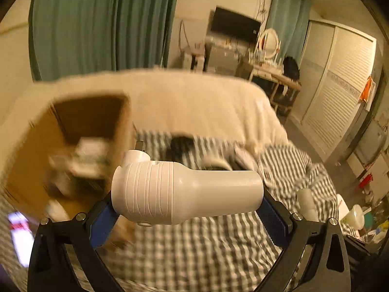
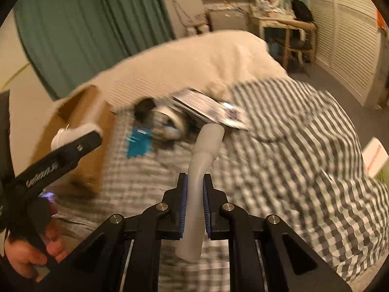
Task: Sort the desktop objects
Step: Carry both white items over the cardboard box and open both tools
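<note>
Right gripper (image 2: 195, 204) clamps narrow on a grey nozzle (image 2: 199, 170), jaws pressed on its sides, held above the checked sheet (image 2: 291, 146). Left gripper (image 1: 187, 209) holds a white handheld body (image 1: 180, 189) crosswise between wide-set pads, just right of the cardboard box (image 1: 29, 160). Blue item (image 2: 138, 143), tape roll (image 2: 167, 121) and booklet (image 2: 206, 107) lie right of the box. Hand (image 2: 29, 250) low left.

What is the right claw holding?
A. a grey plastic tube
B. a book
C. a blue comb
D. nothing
A: the right claw is squeezed shut on a grey plastic tube that sticks out between its blue pads above the checked blanket.
</note>
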`<move>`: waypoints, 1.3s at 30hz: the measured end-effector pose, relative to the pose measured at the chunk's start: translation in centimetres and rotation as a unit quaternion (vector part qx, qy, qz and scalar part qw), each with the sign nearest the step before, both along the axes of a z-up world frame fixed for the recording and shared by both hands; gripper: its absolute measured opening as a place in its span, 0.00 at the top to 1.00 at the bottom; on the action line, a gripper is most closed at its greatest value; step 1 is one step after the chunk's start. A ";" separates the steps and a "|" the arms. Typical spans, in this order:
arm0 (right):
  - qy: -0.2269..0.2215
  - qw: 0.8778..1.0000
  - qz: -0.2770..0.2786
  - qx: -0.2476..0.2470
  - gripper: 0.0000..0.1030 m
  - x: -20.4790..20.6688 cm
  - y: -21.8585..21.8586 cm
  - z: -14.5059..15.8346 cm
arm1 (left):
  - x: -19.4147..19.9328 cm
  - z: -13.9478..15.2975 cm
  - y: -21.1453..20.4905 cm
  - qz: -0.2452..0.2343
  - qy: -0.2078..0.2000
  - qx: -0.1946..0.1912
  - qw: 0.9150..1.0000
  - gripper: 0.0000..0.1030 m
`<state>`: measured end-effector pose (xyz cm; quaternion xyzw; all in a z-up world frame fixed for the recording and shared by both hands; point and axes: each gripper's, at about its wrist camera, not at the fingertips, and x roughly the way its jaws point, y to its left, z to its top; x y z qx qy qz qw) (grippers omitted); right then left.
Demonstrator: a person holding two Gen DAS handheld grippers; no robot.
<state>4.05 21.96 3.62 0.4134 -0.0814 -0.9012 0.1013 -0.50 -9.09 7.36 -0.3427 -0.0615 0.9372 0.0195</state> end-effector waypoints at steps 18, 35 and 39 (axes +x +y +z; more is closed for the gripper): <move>0.030 0.982 0.185 -0.039 0.89 -3.7 -23.0 6.5 | -1.4 0.4 -16.4 0.148 0.000 -0.068 0.987 0.00; -0.001 0.987 0.157 -0.034 0.59 -8.8 -26.3 1.0 | -2.8 -6.0 -20.2 0.214 -0.071 -0.008 0.974 0.00; 0.019 0.986 0.157 -0.056 0.45 -8.4 -25.6 2.5 | -2.6 -4.9 -19.4 0.210 -0.081 -0.027 0.974 0.00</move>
